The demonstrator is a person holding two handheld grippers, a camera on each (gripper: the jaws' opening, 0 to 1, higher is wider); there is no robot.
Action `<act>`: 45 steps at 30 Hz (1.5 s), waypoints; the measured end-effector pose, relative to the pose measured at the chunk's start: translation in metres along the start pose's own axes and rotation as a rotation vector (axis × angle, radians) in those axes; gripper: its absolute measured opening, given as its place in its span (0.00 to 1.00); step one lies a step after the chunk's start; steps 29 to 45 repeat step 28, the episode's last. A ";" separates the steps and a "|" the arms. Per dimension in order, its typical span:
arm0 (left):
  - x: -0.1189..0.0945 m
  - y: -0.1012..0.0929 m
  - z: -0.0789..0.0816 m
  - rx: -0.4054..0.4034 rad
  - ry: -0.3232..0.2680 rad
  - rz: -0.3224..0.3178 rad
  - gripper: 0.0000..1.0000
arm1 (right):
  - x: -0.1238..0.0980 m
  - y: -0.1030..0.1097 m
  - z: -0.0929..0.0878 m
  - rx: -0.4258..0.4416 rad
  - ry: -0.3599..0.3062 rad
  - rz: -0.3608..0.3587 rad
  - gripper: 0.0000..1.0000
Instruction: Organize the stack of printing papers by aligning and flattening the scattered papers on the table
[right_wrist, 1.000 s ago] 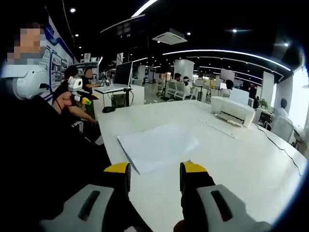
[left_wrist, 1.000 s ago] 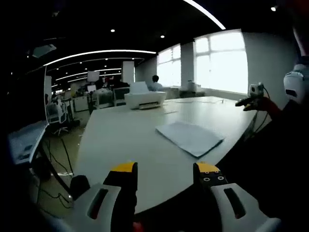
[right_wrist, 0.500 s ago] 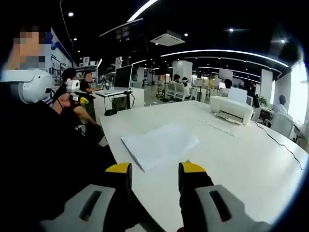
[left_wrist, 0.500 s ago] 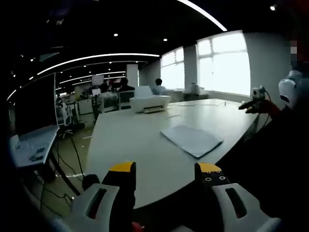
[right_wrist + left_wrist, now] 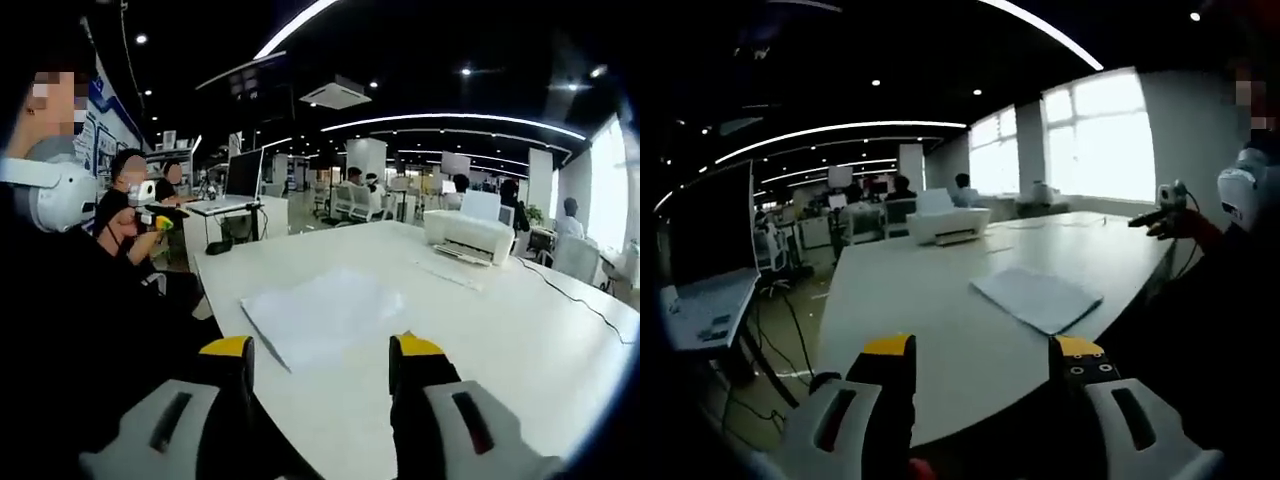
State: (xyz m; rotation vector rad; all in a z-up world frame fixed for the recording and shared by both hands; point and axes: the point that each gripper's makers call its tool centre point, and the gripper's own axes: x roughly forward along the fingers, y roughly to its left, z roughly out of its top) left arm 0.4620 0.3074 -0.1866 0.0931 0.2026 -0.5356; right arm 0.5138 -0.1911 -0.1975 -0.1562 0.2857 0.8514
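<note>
Left gripper (image 5: 985, 352): jaws spread wide, nothing between them, held above the near edge of the white table (image 5: 900, 290). Stack of papers (image 5: 1037, 298) lies flat on the table at 1 o'clock from the jaws, well apart from them, near the table's right edge. White printer (image 5: 948, 224) at 12 o'clock, far end of table.

Right gripper (image 5: 320, 352): jaws likewise apart and empty, over the table edge. Papers (image 5: 318, 312) just ahead at 12 o'clock, not touched; sheets look slightly fanned. Printer (image 5: 468, 236) at 1 o'clock. Seated person (image 5: 130, 215) at 10 o'clock holds another device.
</note>
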 end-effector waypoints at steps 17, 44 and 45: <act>0.008 -0.008 -0.002 0.000 0.017 -0.019 0.61 | 0.006 -0.003 -0.003 -0.007 0.011 -0.003 0.61; 0.004 -0.009 -0.008 0.007 0.031 -0.009 0.61 | 0.005 0.000 -0.005 -0.016 0.014 -0.003 0.61; 0.004 -0.009 -0.008 0.007 0.031 -0.009 0.61 | 0.005 0.000 -0.005 -0.016 0.014 -0.003 0.61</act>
